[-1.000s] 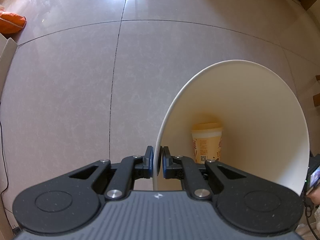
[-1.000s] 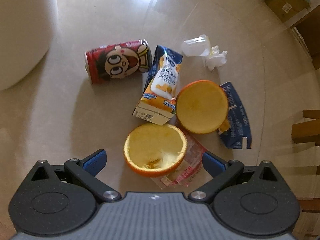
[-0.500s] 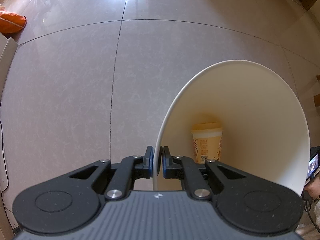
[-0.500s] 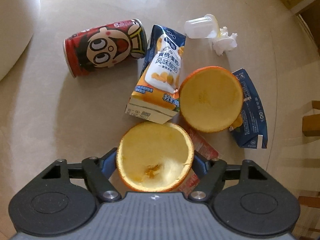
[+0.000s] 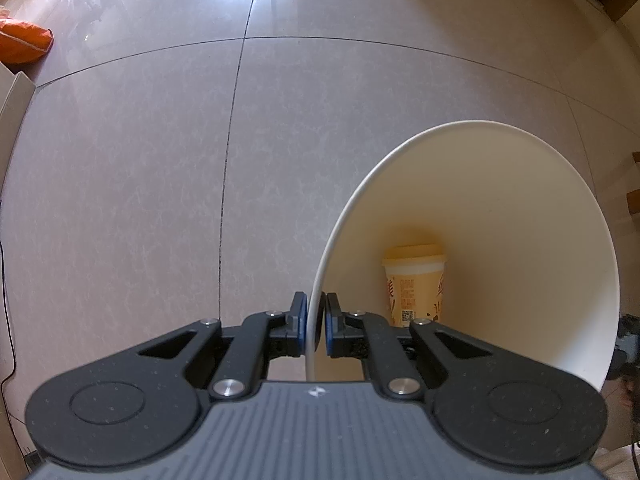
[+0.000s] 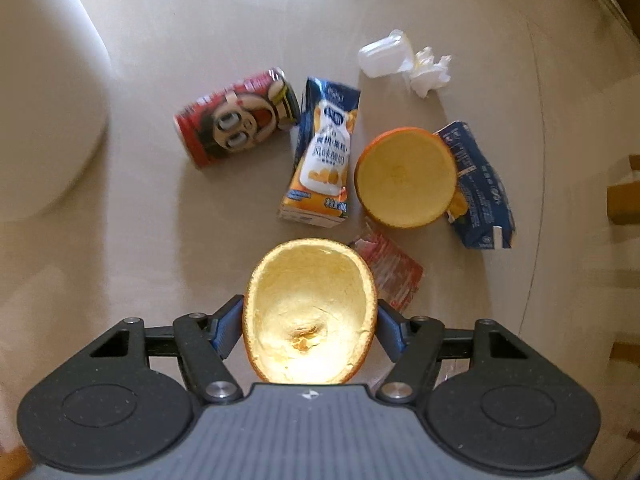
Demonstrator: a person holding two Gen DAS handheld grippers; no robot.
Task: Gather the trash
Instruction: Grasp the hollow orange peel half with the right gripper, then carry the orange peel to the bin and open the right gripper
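The empty orange half (image 6: 310,312) sits cup-side up in the right tool (image 6: 310,330), squeezed from both sides above the floor (image 6: 200,20). The white bin (image 6: 44,92) lies to its left, with open floor between. The left tool (image 5: 313,330) pinches the bin's rim (image 5: 320,276); a cup (image 5: 414,284) is inside.

Hollow orange peel half (image 6: 310,312) squeezed oval, cavity up, nearest; second half (image 6: 406,178), red can (image 6: 236,120), two cartons beyond; white bin (image 5: 500,248) far left.
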